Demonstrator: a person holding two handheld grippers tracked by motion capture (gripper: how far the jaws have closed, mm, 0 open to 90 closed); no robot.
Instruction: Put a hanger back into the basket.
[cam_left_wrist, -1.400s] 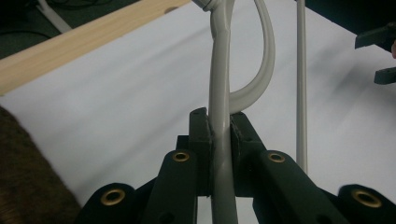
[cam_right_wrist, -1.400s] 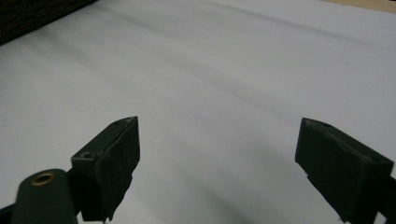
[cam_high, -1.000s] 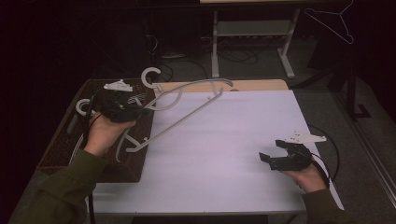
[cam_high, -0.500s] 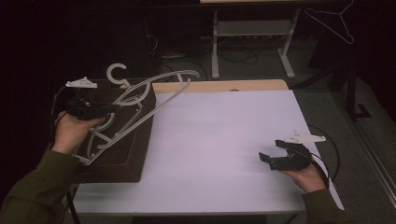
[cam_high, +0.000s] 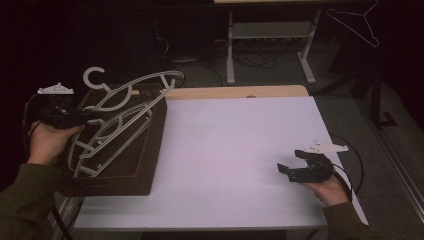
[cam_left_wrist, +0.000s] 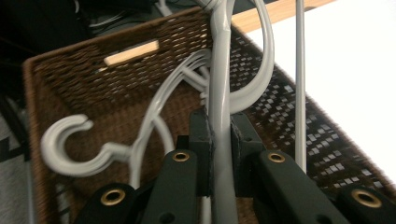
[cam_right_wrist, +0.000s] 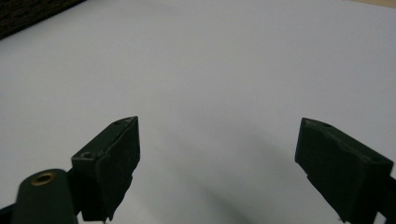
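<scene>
left claw (cam_left_wrist: 219, 140) clenched on white hanger (cam_left_wrist: 219, 84) over wicker basket (cam_left_wrist: 70, 74); right claw (cam_right_wrist: 219, 163) released

A rectangular table with a smooth white top (cam_high: 230, 150) and a strip of pale wood (cam_high: 240, 92) along its far edge. On its left end sits a dark brown woven wicker basket (cam_high: 131, 161), rectangular and shallow, reaching from the near part of the table to the far edge. White plastic clothes hangers (cam_high: 107, 134) lie in the basket, their curved hooks rising above its far rim.
</scene>
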